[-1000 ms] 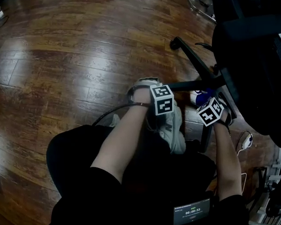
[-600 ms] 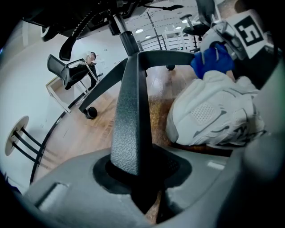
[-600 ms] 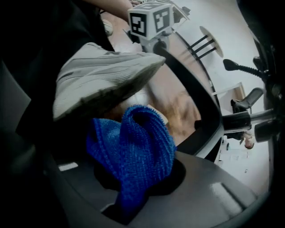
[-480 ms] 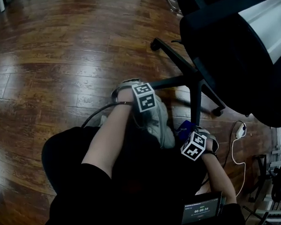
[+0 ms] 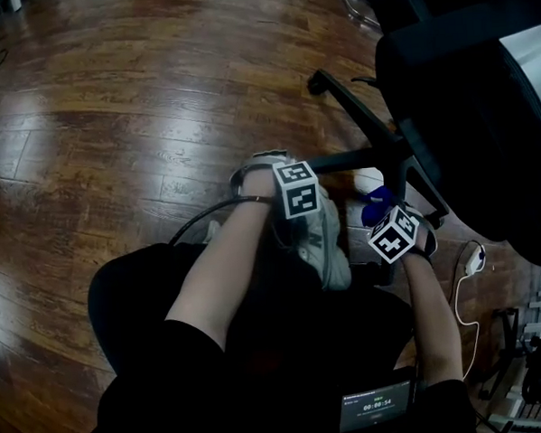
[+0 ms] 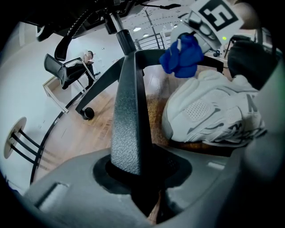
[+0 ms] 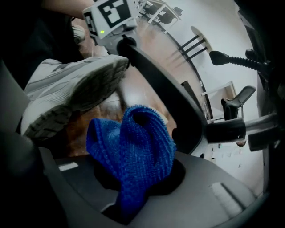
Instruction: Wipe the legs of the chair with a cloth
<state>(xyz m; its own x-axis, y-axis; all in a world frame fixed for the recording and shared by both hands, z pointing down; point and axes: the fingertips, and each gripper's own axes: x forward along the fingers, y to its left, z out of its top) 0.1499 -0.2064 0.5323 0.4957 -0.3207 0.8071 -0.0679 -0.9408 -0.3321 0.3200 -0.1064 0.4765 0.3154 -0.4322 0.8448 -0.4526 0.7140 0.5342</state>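
- Jaws of the left gripper [image 6: 136, 178] are clamped on a black chair leg [image 6: 127, 111], which runs away from them toward the hub of the chair.
- Jaws of the right gripper [image 7: 133, 191] are closed on a bunched blue cloth [image 7: 133, 147]. Most of the cloth stands out in front of them.
- In the head view the cloth [image 5: 376, 205] is near the place where the legs meet, just beside the held leg. I cannot tell if it touches the leg.
- A grey-white shoe [image 5: 331, 244] lies between the two grippers, very near the leg.
- Risk, as I judge it: only the lower part of the cloth is pinched, so a hard rub along the textured leg can pull it out of the jaws.
- The chair stands on casters, one of them at the end of another leg [image 5: 316, 80]. If the left grip slides, the base can roll or turn away under the wiping pressure.
- The right gripper can also knock the shoe, because little room is left there.
- Half a second earlier the right gripper and the cloth are lower in the head view, close to the person's body. Now they are up near the hub again, much as one second ago.
- The left gripper keeps the same hold on the same leg in all three moments.
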